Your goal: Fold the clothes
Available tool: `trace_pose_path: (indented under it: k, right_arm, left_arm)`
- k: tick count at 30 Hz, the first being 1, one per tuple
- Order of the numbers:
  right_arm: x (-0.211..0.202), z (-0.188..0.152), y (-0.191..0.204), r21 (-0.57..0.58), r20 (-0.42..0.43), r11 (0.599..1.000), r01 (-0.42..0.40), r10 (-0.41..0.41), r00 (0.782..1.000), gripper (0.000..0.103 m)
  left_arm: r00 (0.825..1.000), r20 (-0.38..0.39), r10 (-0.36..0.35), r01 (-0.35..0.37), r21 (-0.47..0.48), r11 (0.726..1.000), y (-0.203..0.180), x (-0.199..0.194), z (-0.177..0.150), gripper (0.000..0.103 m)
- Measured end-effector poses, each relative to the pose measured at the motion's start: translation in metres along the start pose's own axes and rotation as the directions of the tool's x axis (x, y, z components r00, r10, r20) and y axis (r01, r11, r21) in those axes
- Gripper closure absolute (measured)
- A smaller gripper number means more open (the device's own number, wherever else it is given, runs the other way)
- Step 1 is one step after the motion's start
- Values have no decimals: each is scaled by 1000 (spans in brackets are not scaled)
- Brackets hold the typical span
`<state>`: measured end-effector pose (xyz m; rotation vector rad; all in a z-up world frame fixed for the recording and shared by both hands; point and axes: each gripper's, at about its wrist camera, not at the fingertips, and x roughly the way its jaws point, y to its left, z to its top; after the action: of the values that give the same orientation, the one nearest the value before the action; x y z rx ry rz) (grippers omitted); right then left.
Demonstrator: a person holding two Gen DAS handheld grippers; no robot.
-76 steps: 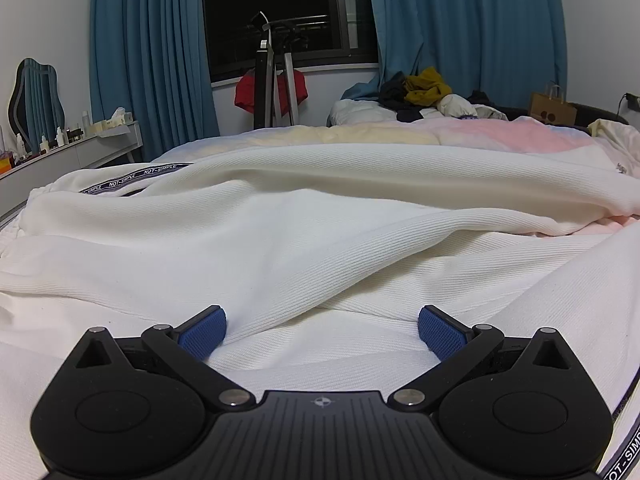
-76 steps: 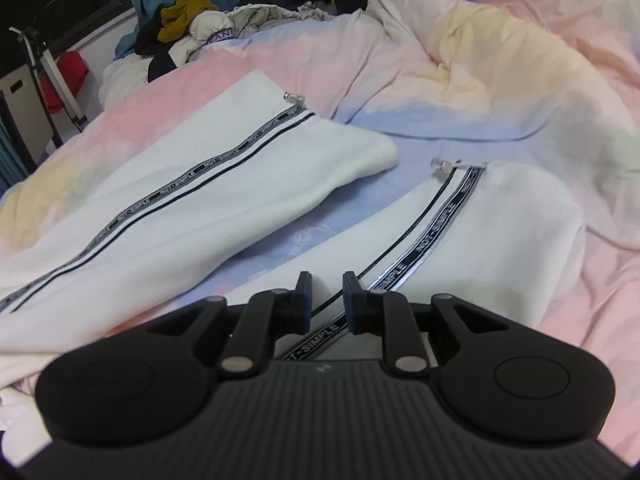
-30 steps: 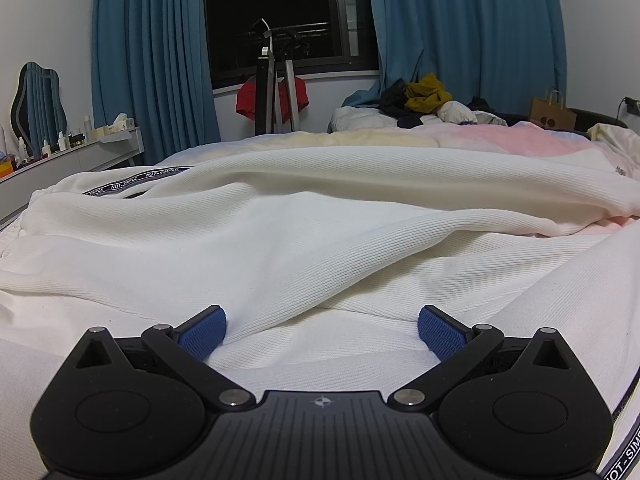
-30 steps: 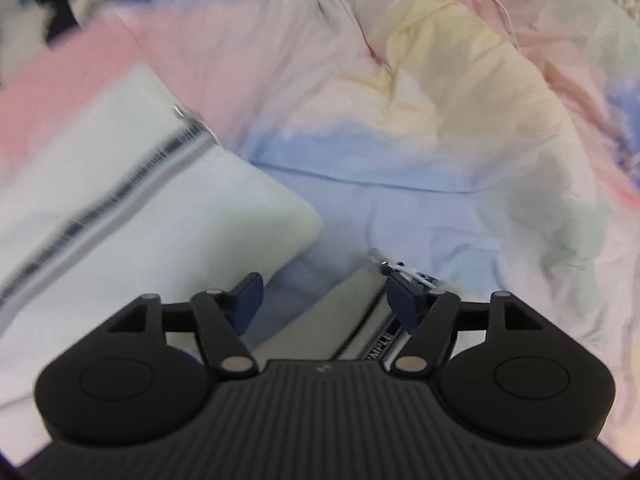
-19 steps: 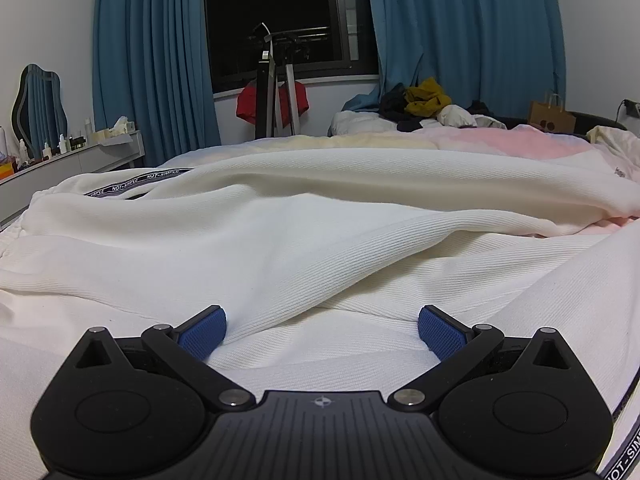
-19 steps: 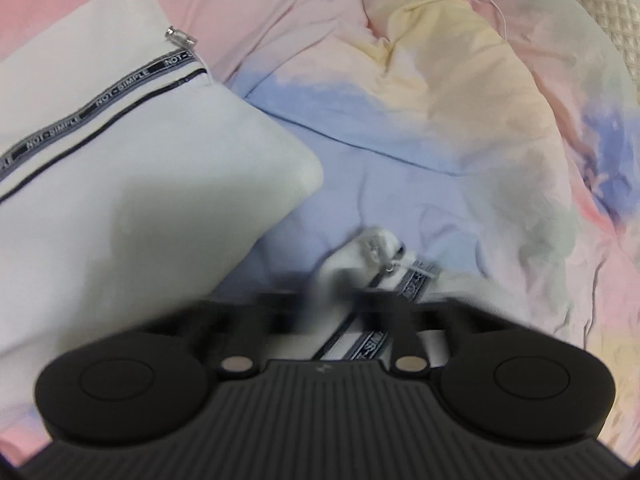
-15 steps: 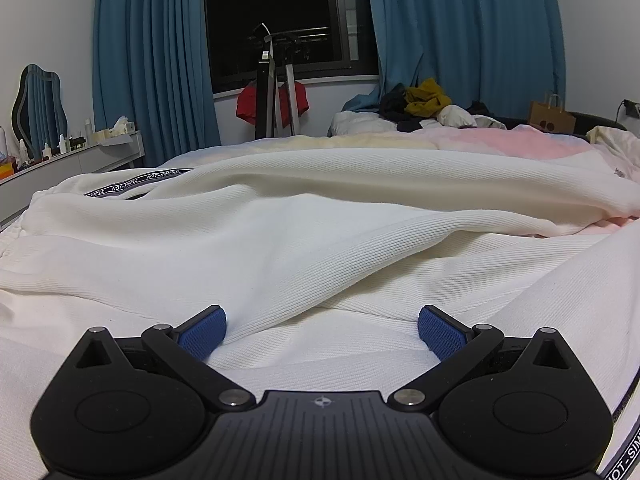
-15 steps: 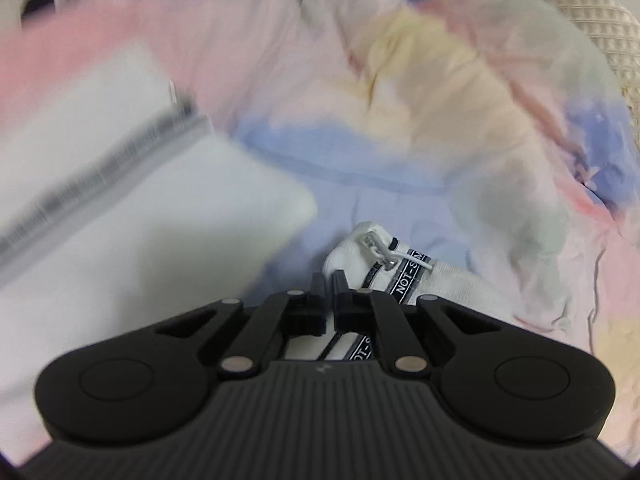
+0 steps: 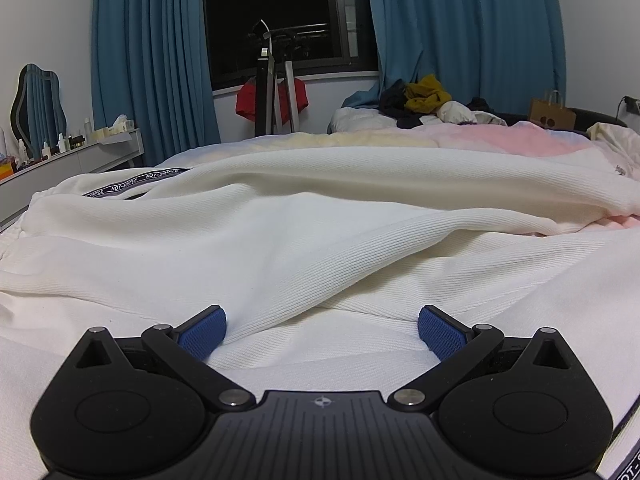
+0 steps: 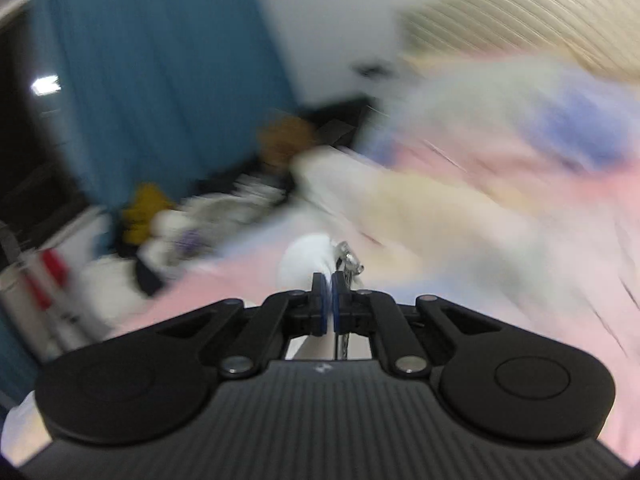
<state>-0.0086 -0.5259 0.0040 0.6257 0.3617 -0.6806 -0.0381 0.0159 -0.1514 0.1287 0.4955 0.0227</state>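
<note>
White ribbed trousers [image 9: 320, 240] with a black lettered side stripe [image 9: 136, 182] lie spread over the bed and fill the left wrist view. My left gripper [image 9: 320, 330] rests low on that cloth, open, its blue pads [image 9: 202, 330] wide apart with a fold of fabric lying between them. In the blurred right wrist view my right gripper [image 10: 327, 300] is shut on the hem of one trouser leg [image 10: 304, 258], lifted off the bed. A small metal zip pull [image 10: 350, 262] dangles beside the pinched hem.
The pastel pink, blue and yellow duvet [image 10: 500, 208] covers the bed. A heap of clothes [image 9: 424, 98] lies at the far end under blue curtains [image 9: 148, 52]. A stand with a red garment [image 9: 272, 96], a brown paper bag [image 9: 554, 114] and a shelf of bottles [image 9: 76, 148] are further off.
My right gripper closed on the trouser-leg hem, then lifted it and swung up towards the curtains, blurring its view. The left gripper and the cloth under it stayed still.
</note>
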Motion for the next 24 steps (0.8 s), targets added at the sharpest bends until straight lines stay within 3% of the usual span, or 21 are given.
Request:
trace_pose_path:
  k: [3,6,10,15,24]
  right_arm:
    - [27,-24,-46,223,-191,966,135,-92,977,97]
    - [39,-34,-66,358,-266,910,208,-114,957,97]
    - [36,-33,-57,374,-198,904,208,-142,970,97]
    - [31,-41,-57,385,-162,907,167,-112,980,97]
    - [47,-62,-62,349,-197,929,125,-58,979,97]
  left_arm:
    - [1000,-9,-2,2,-1,1000,1,1,1,0]
    - [1000,-12,-2,2,0,1000,1,1,2,0]
    - [1000,-14,-3,3,0,1000,2,2,2,0]
    - [1000,-12,-1,1,1,1000,2,2,2,0]
    - [1000,-8,0,0,3,1000,3,4,1,0]
